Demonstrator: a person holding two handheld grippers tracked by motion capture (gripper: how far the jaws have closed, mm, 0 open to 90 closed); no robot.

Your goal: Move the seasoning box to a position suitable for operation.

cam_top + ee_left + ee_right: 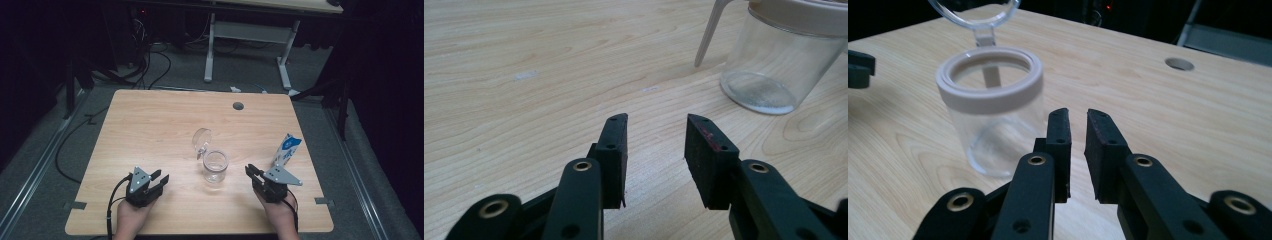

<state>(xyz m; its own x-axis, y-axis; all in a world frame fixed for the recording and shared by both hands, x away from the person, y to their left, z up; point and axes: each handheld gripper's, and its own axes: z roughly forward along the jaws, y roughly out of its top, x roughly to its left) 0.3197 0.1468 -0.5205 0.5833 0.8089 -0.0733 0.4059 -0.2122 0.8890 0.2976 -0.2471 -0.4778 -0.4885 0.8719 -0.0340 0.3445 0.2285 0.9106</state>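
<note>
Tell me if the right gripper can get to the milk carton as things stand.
Probably yes: the carton stands upright just beyond the right gripper, bare table around it. The jaws point toward the jar, so the hand must turn.

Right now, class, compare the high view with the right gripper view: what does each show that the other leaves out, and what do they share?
High view alone: the blue-and-white carton standing at the table's right, both hands with their tongs, left and right, and the floor with cables.

Right gripper view alone: a close look along the right tongs, their jaws slightly apart with nothing between them.

Shared: the clear jar with its white rim and hinged lid open, the wooden table and its round hole.
</note>
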